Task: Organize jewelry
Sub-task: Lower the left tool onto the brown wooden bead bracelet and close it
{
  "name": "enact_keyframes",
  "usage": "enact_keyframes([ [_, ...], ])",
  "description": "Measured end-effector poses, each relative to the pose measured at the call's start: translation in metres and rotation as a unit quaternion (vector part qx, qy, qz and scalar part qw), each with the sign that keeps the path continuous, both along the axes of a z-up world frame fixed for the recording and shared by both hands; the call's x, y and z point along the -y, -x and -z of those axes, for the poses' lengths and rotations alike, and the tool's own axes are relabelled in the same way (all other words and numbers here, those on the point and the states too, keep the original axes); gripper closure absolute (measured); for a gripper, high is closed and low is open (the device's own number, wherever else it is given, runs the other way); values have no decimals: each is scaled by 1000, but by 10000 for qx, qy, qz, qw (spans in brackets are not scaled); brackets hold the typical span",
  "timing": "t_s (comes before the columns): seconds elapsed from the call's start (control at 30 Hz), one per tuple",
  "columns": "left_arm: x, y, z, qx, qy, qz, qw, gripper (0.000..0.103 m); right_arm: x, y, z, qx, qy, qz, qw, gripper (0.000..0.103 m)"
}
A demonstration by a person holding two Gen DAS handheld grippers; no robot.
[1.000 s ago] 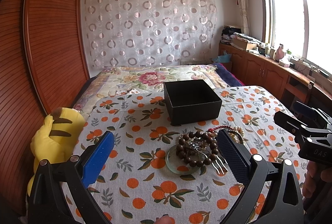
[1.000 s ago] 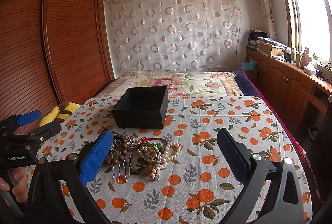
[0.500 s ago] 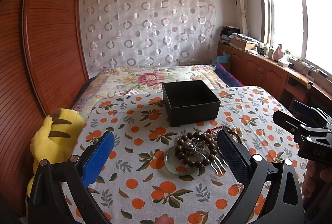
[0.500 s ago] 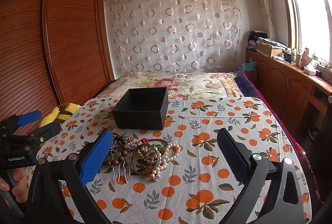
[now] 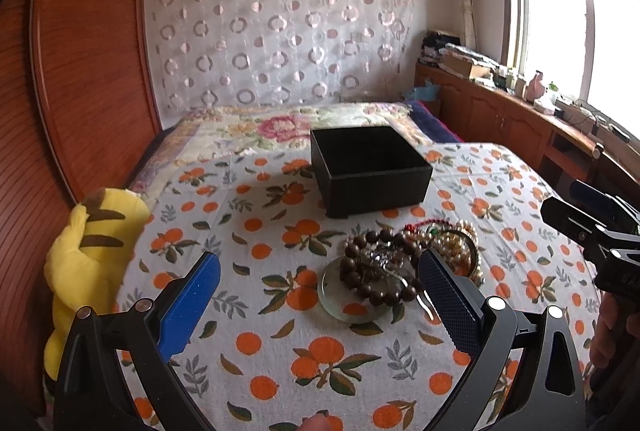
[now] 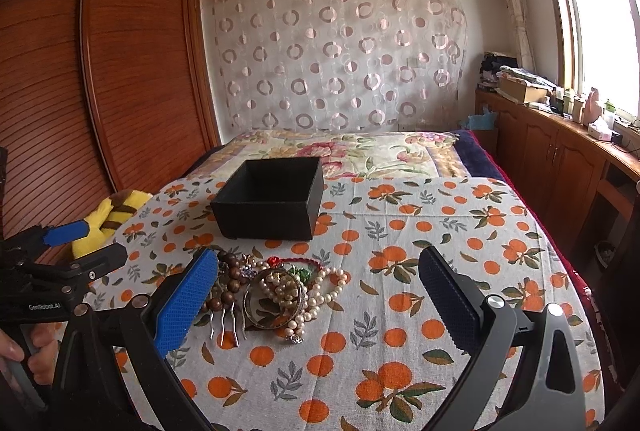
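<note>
The left claw (image 5: 318,291) hung just above the orange-print cloth (image 5: 280,351), its fingers spread wide apart with nothing between them. The right claw (image 6: 318,291) hovered the same way, fingers wide apart and empty. Each claw showed at the edge of the other's view, gripped by a hand (image 6: 28,351).

The jewelry pile (image 6: 272,291) lay in a heap on the cloth, toward the near-left part of the bench as the right wrist view showed it, a little short of the black box (image 6: 272,207). In the heap were a dark wooden bead bracelet (image 5: 374,271), a pale glass bangle (image 5: 336,305) lying flat under the beads, a pearl strand (image 6: 320,291), a metal hair comb (image 6: 226,327) with its teeth pointing toward the near edge, and a red cord (image 6: 296,263). The left claw's right finger (image 5: 448,303) stood just beside the heap; the right claw's blue finger (image 6: 184,303) stood against its left side.

The box sat open and upright farther back, near the bench's far edge, apart from the heap. A yellow plush toy (image 5: 92,255) slumped off the bench's left edge
</note>
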State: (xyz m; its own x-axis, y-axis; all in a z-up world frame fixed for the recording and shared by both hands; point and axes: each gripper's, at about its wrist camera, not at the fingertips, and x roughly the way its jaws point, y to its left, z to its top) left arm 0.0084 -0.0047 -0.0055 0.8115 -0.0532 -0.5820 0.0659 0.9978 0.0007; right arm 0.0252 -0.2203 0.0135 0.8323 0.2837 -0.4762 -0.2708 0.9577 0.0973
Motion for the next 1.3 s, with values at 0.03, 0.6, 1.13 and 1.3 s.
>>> enact_keyframes([
  [0.03,-4,-5,7,-89,22,38,10000,7,-2,-2,3,-43,36,-74,10000,2],
  [0.6,-15,-27,43,-584,212,477,9969,7,-23,-34,43,-609,756,-815,9919,20],
  [1.13,-1,-78,58,-1081,572,1014,9873,52,-31,-80,76,-1499,795,-1383,9757,78],
  [1.3,6,-91,62,-1196,535,1099,9853,67,-36,-82,73,-1492,880,-1507,9733,91],
])
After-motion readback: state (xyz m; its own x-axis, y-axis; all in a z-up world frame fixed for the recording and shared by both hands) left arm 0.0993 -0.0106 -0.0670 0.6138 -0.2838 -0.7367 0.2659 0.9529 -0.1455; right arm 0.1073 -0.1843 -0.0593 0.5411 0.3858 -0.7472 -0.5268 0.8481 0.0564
